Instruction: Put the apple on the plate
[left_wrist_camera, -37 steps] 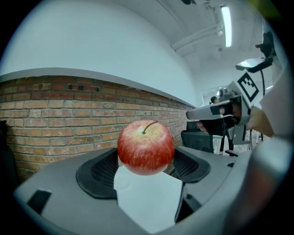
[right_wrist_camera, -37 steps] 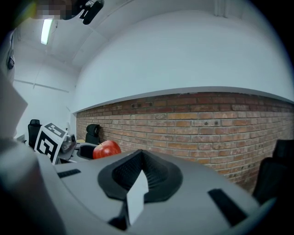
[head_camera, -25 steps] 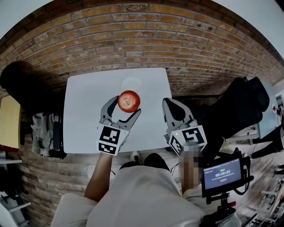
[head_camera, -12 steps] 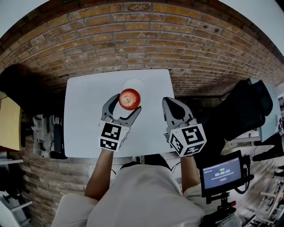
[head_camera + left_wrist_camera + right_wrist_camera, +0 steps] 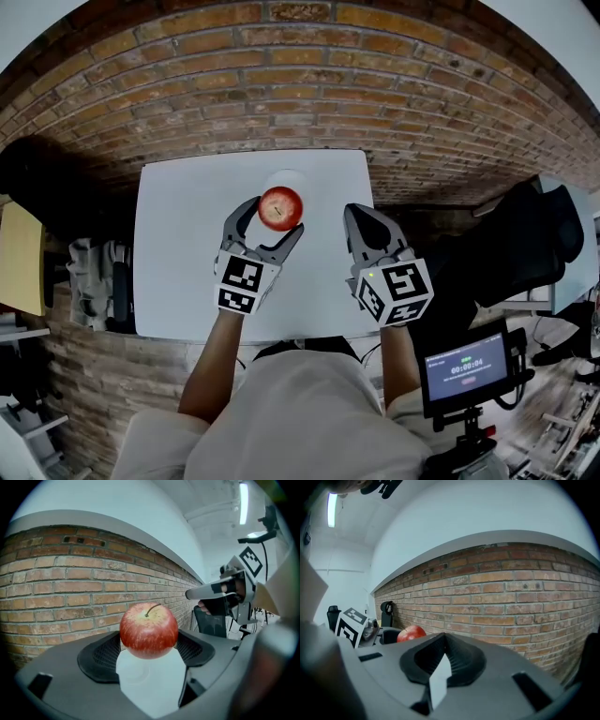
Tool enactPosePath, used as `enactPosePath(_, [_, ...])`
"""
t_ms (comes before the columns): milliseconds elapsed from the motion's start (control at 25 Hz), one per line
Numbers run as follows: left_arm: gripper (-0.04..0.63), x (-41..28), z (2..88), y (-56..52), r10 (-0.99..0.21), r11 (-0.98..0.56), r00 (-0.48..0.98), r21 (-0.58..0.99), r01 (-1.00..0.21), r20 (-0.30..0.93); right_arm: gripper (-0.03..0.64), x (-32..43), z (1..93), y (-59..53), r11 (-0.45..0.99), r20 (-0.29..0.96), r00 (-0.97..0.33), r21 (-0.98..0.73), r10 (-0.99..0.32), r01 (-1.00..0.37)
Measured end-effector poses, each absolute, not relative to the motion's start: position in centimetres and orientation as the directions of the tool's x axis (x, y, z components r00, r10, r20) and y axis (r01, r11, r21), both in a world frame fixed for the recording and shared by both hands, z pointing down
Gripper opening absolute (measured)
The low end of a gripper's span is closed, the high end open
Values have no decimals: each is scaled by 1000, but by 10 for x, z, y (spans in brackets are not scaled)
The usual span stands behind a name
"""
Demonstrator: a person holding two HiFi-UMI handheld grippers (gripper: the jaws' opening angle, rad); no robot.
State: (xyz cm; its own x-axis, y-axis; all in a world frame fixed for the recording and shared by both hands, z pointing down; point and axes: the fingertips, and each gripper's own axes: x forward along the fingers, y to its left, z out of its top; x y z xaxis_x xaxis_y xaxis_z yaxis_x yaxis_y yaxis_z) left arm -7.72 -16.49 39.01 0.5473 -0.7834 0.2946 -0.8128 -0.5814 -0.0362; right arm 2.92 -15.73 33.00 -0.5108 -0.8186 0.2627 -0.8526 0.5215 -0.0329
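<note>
Red apple (image 5: 280,207) clamped in the left gripper (image 5: 275,217) over the white plate (image 5: 284,176); right gripper (image 5: 353,214) clenched, empty.

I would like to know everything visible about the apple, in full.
The apple is red with faint yellow streaks, round, smooth-skinned, with a short brown stem pointing up. It sits upright, clamped between the two jaws of the left gripper, held above the white table. In the head view the plate shows just beyond it.
</note>
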Motion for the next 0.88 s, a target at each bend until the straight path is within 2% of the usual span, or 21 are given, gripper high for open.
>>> enactPosePath(280, [377, -67, 410, -191, -768, -600, 579, 8, -800, 275, 3, 30, 356, -187, 539, 306, -527, -52, -793, -841])
enactPosePath(880, [377, -78, 461, -237, -760, -591, 568, 28, -806, 316, 3, 27, 409, -236, 537, 399, -524, -90, -752, -839])
